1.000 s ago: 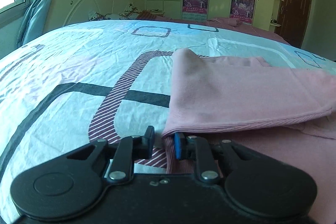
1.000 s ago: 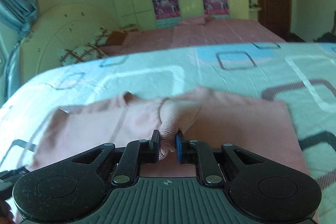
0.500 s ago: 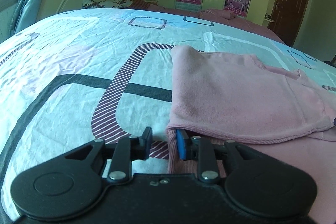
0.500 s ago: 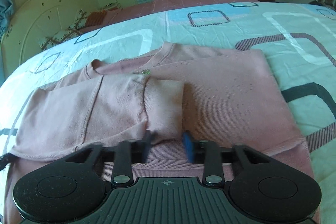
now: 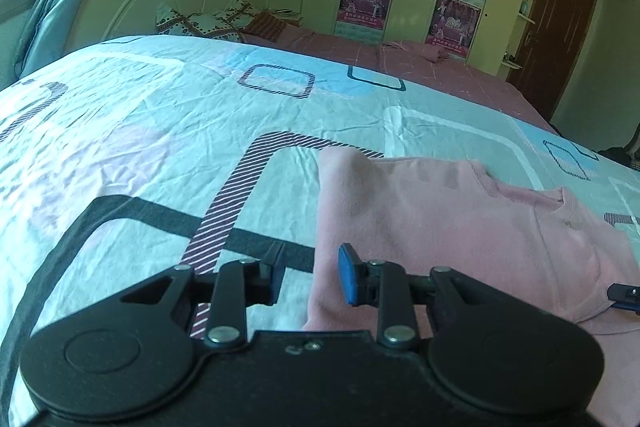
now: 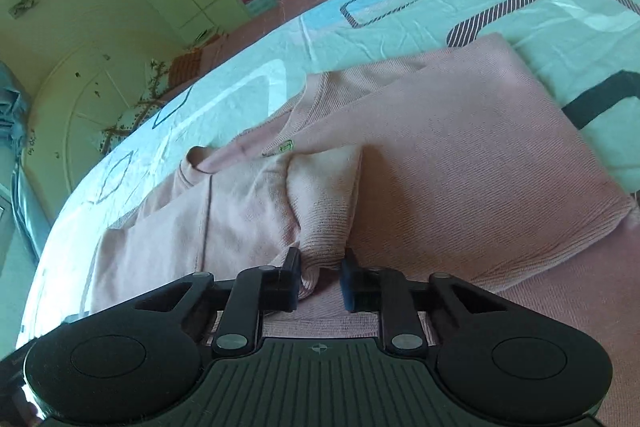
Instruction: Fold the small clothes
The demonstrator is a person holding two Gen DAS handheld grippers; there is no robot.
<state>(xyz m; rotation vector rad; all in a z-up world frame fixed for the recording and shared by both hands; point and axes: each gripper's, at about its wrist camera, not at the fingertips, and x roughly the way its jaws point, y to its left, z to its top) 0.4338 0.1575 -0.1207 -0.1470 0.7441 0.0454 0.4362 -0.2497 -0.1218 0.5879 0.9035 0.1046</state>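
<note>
The left gripper (image 5: 311, 277) stands with its jaws apart and nothing between them, low over the patterned bedsheet (image 5: 132, 147); the folded left edge of the pink sweater (image 5: 440, 227) runs just ahead of it, passing between the black left finger (image 5: 274, 277) and the blue pad of the right finger (image 5: 349, 279), so the cloth lies free under the gap rather than pinched. The fold on that side looks laid, and a clean exit probably means lifting straight up and back so neither finger drags the edge out of line. To the right of that tool, a dark tip of the other gripper shows at the sweater's lower hem. The right gripper (image 6: 320, 279) is likewise spread wide and holds nothing; the ribbed cuff (image 6: 324, 211) of the folded-in sleeve sits directly ahead of it, its end reaching into the gap between the fingers and seeming to brush the left one. The sleeve lies across the sweater's body, with the neckline and a small green label (image 6: 286, 147) further ahead and to the left. Here too the release seems complete, and pulling back without snagging the cuff should leave the sleeve flat; the next fold would likely start from the hem nearest both tools.
</note>
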